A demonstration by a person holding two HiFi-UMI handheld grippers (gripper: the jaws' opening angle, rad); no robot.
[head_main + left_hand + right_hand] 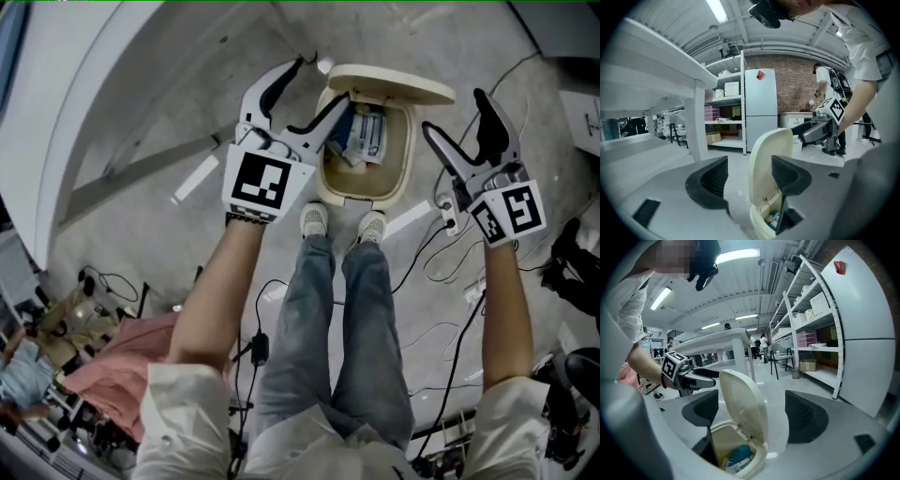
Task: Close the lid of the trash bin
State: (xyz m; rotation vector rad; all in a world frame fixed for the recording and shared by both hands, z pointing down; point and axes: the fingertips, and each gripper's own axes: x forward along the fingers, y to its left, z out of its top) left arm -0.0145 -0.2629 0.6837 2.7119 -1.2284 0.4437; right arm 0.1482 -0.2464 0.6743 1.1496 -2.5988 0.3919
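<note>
- Looking down, I see the bin (405, 155) on the floor (216, 103) just ahead of the person's shoes (314, 220), its lid (389, 84) standing upright at the far side.
- Some trash (738, 456) lies inside the bin.
- My left gripper (323, 80) hangs over the bin's left rim, jaws apart and clamped on nothing; in its own view the lid shows between them.
- My right gripper (453, 111) sits off to the bin's right, jaws wide and empty too.

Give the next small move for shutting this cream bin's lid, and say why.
Probably hook the left gripper behind the upright cream plastic lid and tip it down: the cream trash bin stands open, and that gripper's jaws are apart, holding nothing.
</note>
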